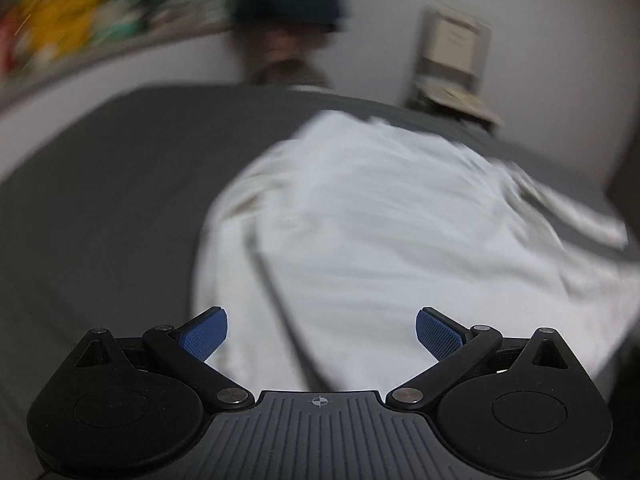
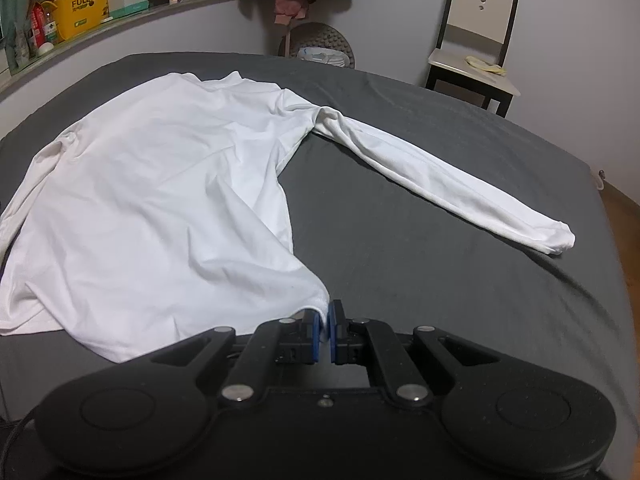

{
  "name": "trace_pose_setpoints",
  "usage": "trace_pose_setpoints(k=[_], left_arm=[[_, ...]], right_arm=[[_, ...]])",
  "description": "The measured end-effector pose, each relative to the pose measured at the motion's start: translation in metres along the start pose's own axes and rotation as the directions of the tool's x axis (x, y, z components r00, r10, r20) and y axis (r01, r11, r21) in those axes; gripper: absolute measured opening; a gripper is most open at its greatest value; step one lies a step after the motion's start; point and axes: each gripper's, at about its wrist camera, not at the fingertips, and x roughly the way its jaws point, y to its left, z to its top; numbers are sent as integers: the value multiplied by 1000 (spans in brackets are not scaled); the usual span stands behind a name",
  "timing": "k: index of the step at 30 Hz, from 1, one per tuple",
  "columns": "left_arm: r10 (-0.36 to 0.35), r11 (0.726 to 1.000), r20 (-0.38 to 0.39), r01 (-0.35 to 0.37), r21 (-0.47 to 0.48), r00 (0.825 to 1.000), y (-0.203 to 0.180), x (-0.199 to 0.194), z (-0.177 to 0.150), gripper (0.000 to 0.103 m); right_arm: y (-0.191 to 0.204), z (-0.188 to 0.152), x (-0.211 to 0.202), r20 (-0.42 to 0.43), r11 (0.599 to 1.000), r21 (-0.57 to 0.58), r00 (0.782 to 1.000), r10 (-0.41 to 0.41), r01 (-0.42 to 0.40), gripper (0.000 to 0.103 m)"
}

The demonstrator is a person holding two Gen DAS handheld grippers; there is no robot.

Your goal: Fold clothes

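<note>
Your right gripper (image 2: 328, 320) pinches the white shirt (image 2: 160, 200) hem corner; left gripper (image 1: 322, 332) jaws spread wide above shirt on gray bed (image 2: 400, 240).

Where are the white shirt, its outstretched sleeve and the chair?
Shirt (image 2: 152, 184): right wrist view, middle of the torso panel.
Sleeve (image 2: 452, 176): right wrist view, midway along the sleeve lying on the dark sheet.
Chair (image 2: 472, 24): right wrist view, on the pale backrest.
</note>
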Motion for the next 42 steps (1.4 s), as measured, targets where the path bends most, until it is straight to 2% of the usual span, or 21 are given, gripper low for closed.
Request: trace_pose_setpoints(k=[1,4,9,13,15,17,19,20,23,27,32,36,42], left_arm=[[21,999,-16,-22,-37,1000,14,5,0,103],[85,994,-84,-90,-55,993,36,22,-2,103],[65,996,-198,-76,-51,978,42,58,-9,103],[75,996,-226,-85,-35,971,32,79,-14,102],[108,994,-229,-108,10,968,24,82,-14,97],[149,989,-217,-141,50,965,18,82,-14,69],[124,992,-198,-115,57,972,15,77,-12,48],[124,991,-201,-110,80,972,13,76,-13,33],[99,991,-206,-77,112,973,10,73,-13,14],[61,994,-187,-43,98,980,17,69,-9,10],[156,980,-142,-136,142,977,45,55,15,10],[248,956,-129,-221,193,960,74,60,40,10],[369,915,-125,-335,225,921,124,67,67,9]], right_arm=[[0,0,1,-4,1000,0,1000,-1,1,6],[0,1,4,-14,1000,0,1000,-5,5,6],[0,2,9,-32,1000,-1,999,-11,11,6],[1,2,11,-43,1000,-3,999,-15,15,6],[1,2,12,-45,1000,-3,999,-17,17,6],[2,2,12,-46,1000,-5,999,-19,19,6],[2,2,12,-48,1000,-7,999,-20,20,6],[2,3,12,-49,1000,-10,999,-21,21,6],[4,3,13,-51,1000,-18,998,-26,25,6],[2,3,12,-49,1000,-15,999,-24,23,6],[3,3,13,-50,999,-18,998,-28,27,6],[3,3,14,-58,999,-22,998,-33,31,6],[5,4,18,-78,998,-35,996,-53,51,6]])
